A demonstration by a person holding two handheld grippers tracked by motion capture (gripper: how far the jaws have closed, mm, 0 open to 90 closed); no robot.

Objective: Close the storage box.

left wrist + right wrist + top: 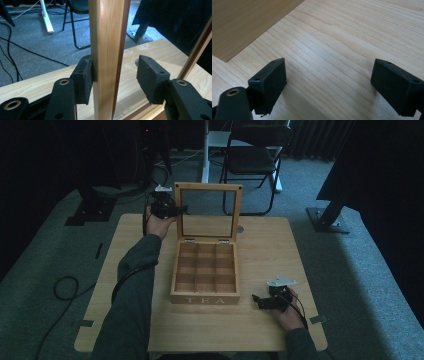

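A wooden tea box (205,300), marked TEA on its front wall, sits mid-table with several empty compartments. Its glass-paned lid (208,187) stands upright at the back. My left gripper (182,210) is open at the lid's left rail. In the left gripper view that rail (106,37) rises between the jaws of the left gripper (118,75); one pad (83,80) touches it and the other pad (151,78) stands apart. My right gripper (256,300) lies on the table right of the box. It is open over bare wood in its own view (329,85), with the box wall (244,22) at upper left.
The light wooden table (270,250) has free surface right of and in front of the box. Beyond its far edge stand a black chair (255,155), a white desk leg (205,150) and black stand bases (327,217). Cables (65,287) lie on the carpet at left.
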